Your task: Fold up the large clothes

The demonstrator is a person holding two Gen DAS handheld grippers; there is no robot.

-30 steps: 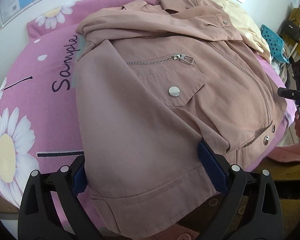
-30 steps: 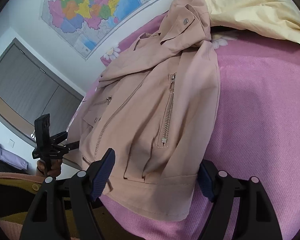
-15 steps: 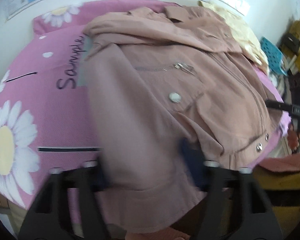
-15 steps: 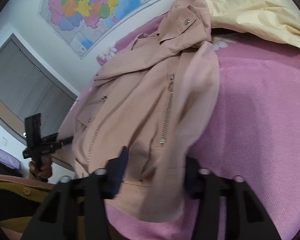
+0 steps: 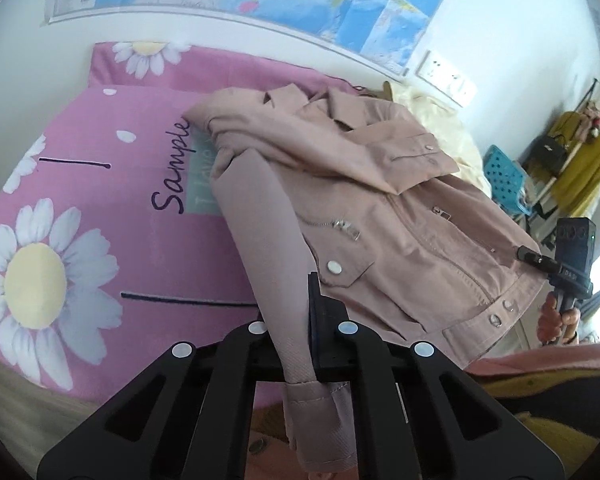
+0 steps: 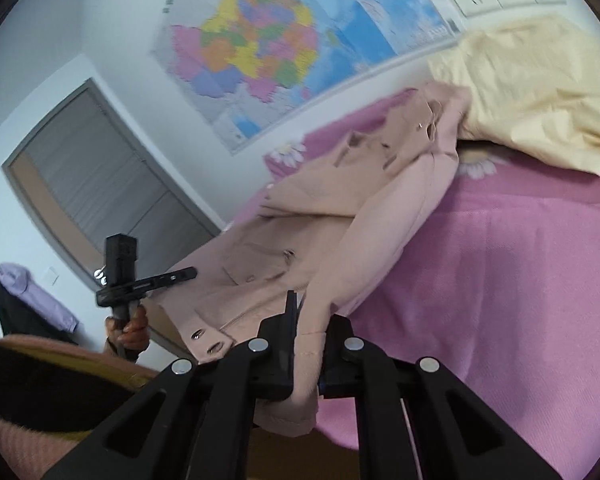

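Note:
A dusty-pink zip jacket (image 5: 380, 216) lies front up on the pink daisy bedsheet (image 5: 100, 200). My left gripper (image 5: 300, 320) is closing its jaws on the jacket's sleeve (image 5: 268, 232) near the cuff, and the fabric is pinched and lifted off the bed. In the right wrist view the same jacket (image 6: 300, 240) stretches away. There my right gripper (image 6: 308, 336) is closing on the other sleeve (image 6: 388, 248), whose cuff hangs between the pads. Each gripper shows in the other's view: the right gripper (image 5: 568, 264) and the left gripper (image 6: 140, 280).
A pale yellow garment (image 6: 540, 100) is heaped at the far end of the bed (image 6: 500, 280). A map hangs on the wall behind. A blue basket (image 5: 504, 176) and a clothes rack (image 5: 572, 160) stand beside the bed, and a grey door (image 6: 100, 200) is on the other side.
Both grippers went from wide open around the jacket's lower corners to shut on a sleeve each. Both have risen, pulling the sleeves up off the bed.

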